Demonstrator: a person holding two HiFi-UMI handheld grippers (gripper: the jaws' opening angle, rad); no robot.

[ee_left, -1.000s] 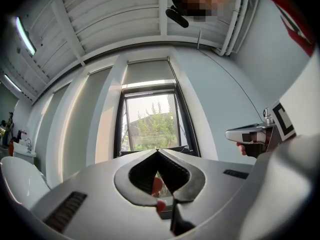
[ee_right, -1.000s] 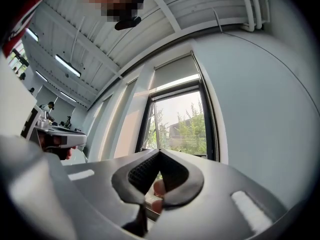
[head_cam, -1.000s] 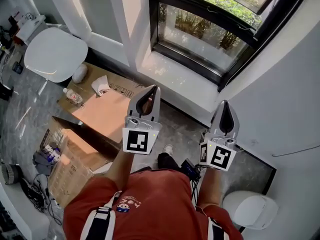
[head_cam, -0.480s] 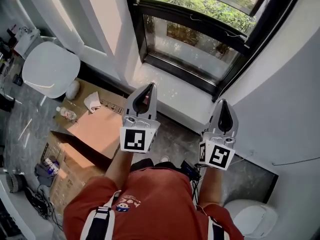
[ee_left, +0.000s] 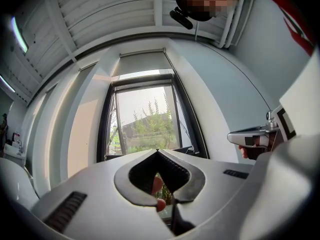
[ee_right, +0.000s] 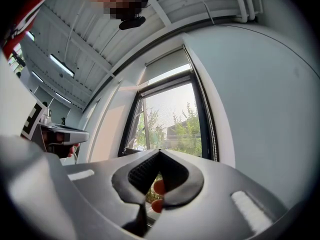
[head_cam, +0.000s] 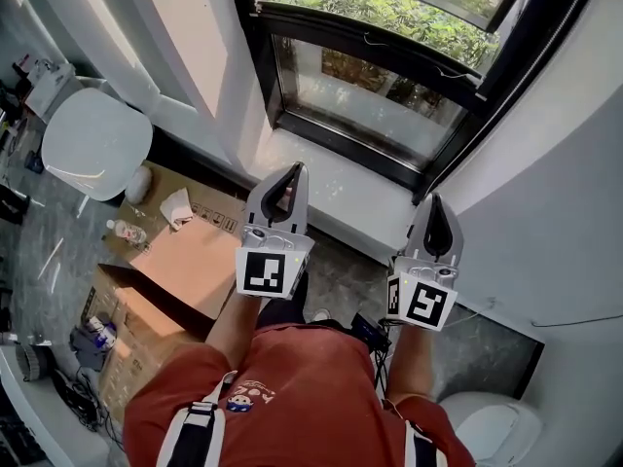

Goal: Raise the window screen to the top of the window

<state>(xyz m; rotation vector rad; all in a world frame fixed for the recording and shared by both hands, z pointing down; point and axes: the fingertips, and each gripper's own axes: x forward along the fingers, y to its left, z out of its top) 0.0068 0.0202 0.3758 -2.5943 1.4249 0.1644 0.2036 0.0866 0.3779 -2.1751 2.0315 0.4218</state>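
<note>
A tall black-framed window [head_cam: 389,76] stands straight ahead, with greenery behind the glass. In the left gripper view a grey rolled screen [ee_left: 142,64] covers only its top part; it also shows in the right gripper view [ee_right: 167,66], with a bead chain [ee_right: 214,129] down the frame's right side. My left gripper [head_cam: 295,167] is held over the white sill [head_cam: 341,188], jaws shut and empty. My right gripper [head_cam: 435,198] is beside it near the window's lower right corner, also shut and empty. Both point at the window, short of it.
An open cardboard box [head_cam: 185,261] with a crumpled tissue [head_cam: 177,205] lies at the lower left. A white round seat [head_cam: 92,144] stands further left, another white seat [head_cam: 487,426] at the lower right. A grey wall [head_cam: 555,202] closes the right side.
The person and both grippers have moved closer to the window, which now fills more of the head view. Both grippers stayed shut and side by side.
</note>
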